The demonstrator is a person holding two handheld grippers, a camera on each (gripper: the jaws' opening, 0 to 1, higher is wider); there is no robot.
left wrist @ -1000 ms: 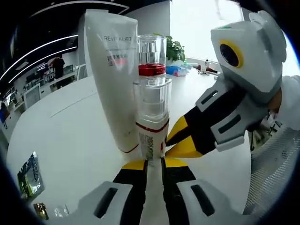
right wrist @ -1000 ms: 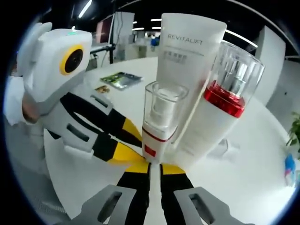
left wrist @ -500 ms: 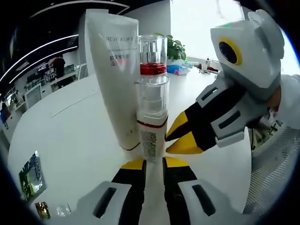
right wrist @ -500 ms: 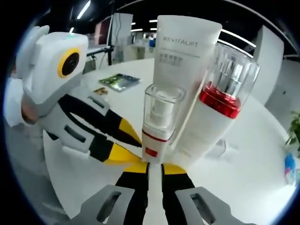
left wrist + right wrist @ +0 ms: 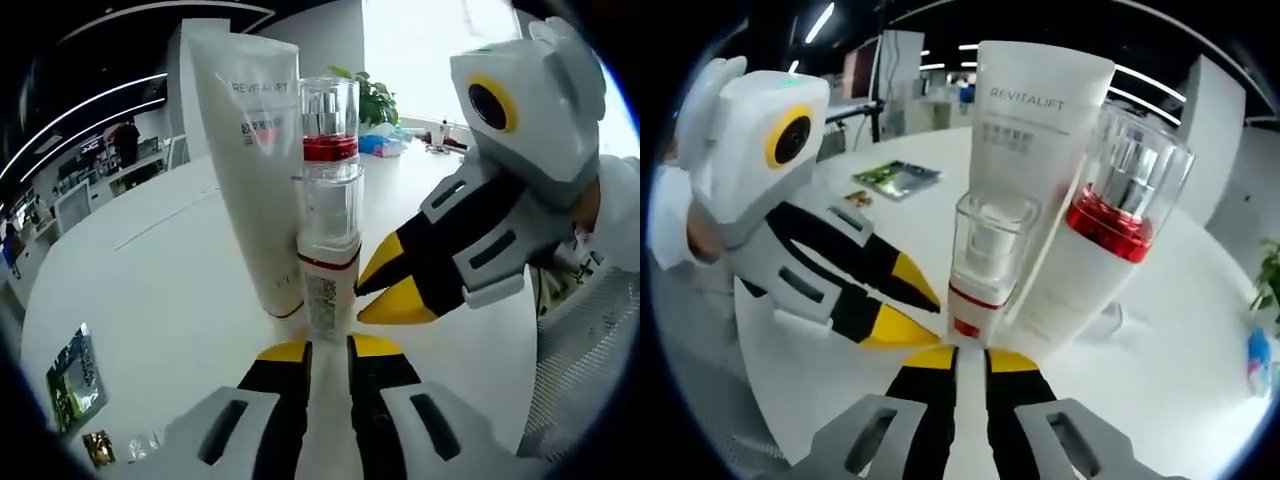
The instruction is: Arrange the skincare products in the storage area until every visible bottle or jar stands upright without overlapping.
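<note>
Three skincare products stand upright, close together, on the white table (image 5: 150, 290). A tall white Revitalift tube (image 5: 250, 170) (image 5: 1035, 150) is on its cap. A bottle with a red collar and clear cap (image 5: 328, 125) (image 5: 1110, 225) stands next to it. In front is a small pump bottle with a clear cap (image 5: 328, 250) (image 5: 985, 265). My left gripper (image 5: 330, 348) (image 5: 925, 312) is just short of the pump bottle's base, jaws nearly together, holding nothing. My right gripper (image 5: 971, 355) (image 5: 372, 292) points at the same base from the other side, jaws likewise close and empty.
A green sachet (image 5: 68, 375) (image 5: 895, 175) and small packets (image 5: 100, 445) lie further off on the table. A person's mesh sleeve (image 5: 580, 370) is behind the right gripper. A plant (image 5: 375, 100) and small items (image 5: 385, 148) sit at the far edge.
Both grippers have drawn back a little from the pump bottle, whose base now stands just beyond the jaw tips. The three products stay upright.
</note>
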